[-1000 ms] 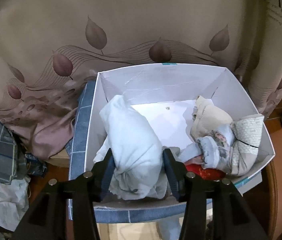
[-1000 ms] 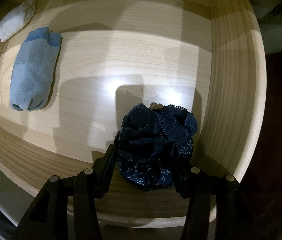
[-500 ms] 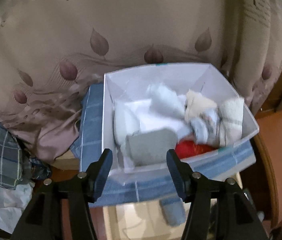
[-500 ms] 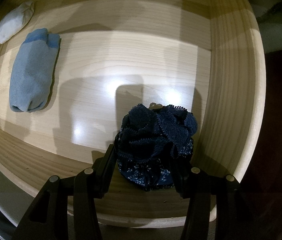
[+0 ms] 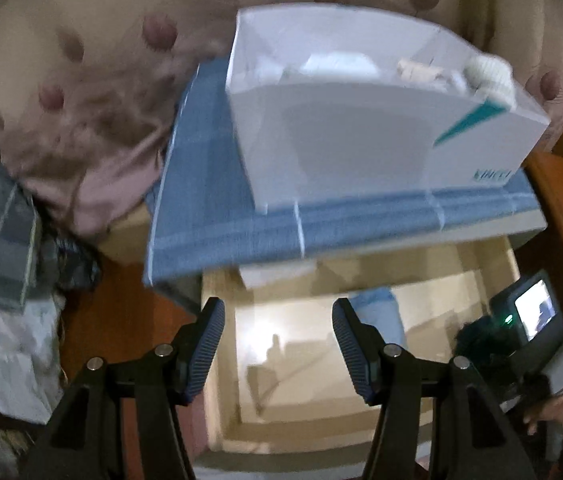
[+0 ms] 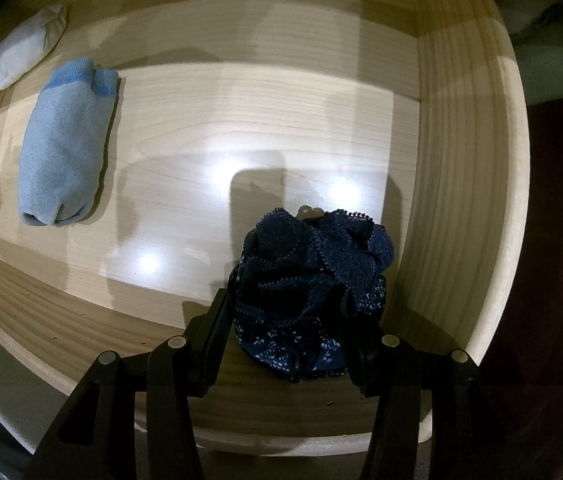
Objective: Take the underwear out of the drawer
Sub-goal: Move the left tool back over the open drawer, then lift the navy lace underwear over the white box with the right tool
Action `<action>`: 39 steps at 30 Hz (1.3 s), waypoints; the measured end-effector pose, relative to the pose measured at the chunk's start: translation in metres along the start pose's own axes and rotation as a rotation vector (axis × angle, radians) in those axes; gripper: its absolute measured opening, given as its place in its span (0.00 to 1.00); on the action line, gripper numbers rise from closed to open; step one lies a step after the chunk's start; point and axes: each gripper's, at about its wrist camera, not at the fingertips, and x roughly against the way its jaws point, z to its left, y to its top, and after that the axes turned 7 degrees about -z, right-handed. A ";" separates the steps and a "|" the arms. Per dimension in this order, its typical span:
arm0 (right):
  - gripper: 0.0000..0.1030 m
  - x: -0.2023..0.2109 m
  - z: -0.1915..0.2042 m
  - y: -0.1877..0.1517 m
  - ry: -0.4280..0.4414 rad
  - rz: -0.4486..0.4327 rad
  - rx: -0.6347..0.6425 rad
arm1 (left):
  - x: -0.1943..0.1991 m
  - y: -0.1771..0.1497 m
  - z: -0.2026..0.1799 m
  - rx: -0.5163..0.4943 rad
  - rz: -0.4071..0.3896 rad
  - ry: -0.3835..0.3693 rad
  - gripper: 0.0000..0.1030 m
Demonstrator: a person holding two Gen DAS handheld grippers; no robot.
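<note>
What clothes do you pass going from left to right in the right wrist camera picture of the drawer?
White rolled underwear → light blue rolled underwear → dark blue lacy underwear pinched in the right gripper, all inside the wooden drawer.

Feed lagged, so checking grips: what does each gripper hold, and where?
Right gripper: navy lace underwear, bunched, jaws on its lower sides. Left gripper: open, nothing held.

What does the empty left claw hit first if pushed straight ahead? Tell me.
Probably the bare wooden floor of the drawer; the left claw points there, open. The light blue roll lies just right of that line. Depth is unclear.
</note>
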 end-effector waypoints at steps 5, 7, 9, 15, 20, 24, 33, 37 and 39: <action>0.48 0.000 -0.001 0.000 0.002 -0.002 -0.003 | -0.026 -0.037 -0.006 0.007 0.054 0.047 0.56; 0.48 0.000 -0.002 0.000 0.002 -0.001 -0.004 | -0.034 -0.051 -0.010 0.003 0.069 0.060 0.56; 0.48 0.001 -0.002 0.000 0.003 -0.002 -0.005 | -0.038 -0.058 -0.012 0.004 0.080 0.062 0.56; 0.48 0.002 -0.001 0.001 0.002 -0.002 -0.008 | -0.039 -0.063 -0.004 0.050 0.054 0.060 0.56; 0.48 0.003 -0.001 0.001 0.003 -0.003 -0.010 | -0.034 -0.065 0.005 0.104 0.019 0.091 0.56; 0.47 0.004 -0.001 0.000 0.004 -0.008 -0.016 | -0.032 -0.065 0.011 0.131 0.006 0.093 0.56; 0.42 0.005 -0.006 -0.001 0.004 -0.018 -0.032 | -0.032 -0.067 0.018 0.170 0.002 0.105 0.56; 0.34 0.007 -0.013 -0.003 0.014 -0.031 -0.052 | -0.031 -0.068 0.024 0.203 -0.005 0.092 0.56; 0.32 0.008 -0.016 -0.003 0.027 -0.036 -0.063 | -0.031 -0.068 0.027 0.218 -0.002 0.092 0.56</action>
